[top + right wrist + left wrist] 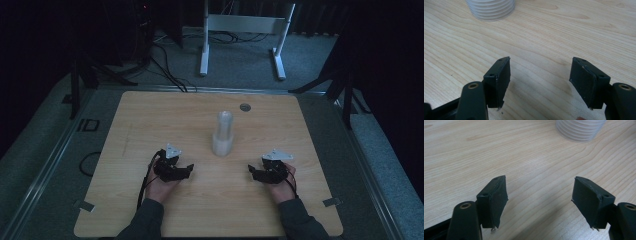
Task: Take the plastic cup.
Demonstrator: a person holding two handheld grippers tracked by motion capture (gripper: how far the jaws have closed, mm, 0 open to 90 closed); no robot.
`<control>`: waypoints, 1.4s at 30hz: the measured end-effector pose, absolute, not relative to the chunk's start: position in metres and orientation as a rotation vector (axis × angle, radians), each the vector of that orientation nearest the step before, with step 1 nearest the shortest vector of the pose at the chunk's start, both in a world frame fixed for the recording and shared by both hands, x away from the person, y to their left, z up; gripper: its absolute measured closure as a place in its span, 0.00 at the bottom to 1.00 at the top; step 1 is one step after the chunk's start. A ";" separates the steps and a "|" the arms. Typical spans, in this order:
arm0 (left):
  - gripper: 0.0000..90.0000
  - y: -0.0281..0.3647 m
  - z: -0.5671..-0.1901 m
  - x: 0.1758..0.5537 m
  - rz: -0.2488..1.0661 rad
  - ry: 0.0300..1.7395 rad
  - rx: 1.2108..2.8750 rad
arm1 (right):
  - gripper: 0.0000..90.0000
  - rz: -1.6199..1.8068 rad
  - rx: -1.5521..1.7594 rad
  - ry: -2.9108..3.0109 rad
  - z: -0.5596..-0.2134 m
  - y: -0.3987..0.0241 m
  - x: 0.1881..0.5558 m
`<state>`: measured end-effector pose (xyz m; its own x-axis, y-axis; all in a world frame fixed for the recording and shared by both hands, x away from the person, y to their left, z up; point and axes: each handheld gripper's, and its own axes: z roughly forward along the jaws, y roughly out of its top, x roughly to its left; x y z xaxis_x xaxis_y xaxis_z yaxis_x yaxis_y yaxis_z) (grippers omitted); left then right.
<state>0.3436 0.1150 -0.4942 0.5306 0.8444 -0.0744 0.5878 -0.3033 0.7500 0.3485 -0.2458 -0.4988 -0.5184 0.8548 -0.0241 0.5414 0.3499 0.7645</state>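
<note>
On light wood-grain tabletop (150,115), left gripper (188,168) rests low, jaws spread wide, nothing between them, bare wood in the gap. Ahead and right of its fingertips (499,195) stands translucent white ribbed stack of plastic cups (223,134). Right gripper (251,171) likewise wide open and empty, stack ahead-left of its fingertips (502,72).

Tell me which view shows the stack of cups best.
The high view: the whole stack of cups stands upright on the table between both grippers. The left gripper view and right gripper view catch just its ribbed base.
</note>
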 end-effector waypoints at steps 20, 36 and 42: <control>0.38 0.094 -0.474 0.351 0.373 1.038 2.012 | 0.41 1.109 1.177 2.191 -0.468 -0.244 0.341; 0.21 0.050 -0.444 0.387 0.403 0.870 1.972 | 0.38 1.191 1.023 2.160 -0.410 -0.221 0.362; 0.19 0.036 -0.450 0.396 0.418 0.874 1.935 | 0.35 1.200 1.001 2.160 -0.404 -0.213 0.368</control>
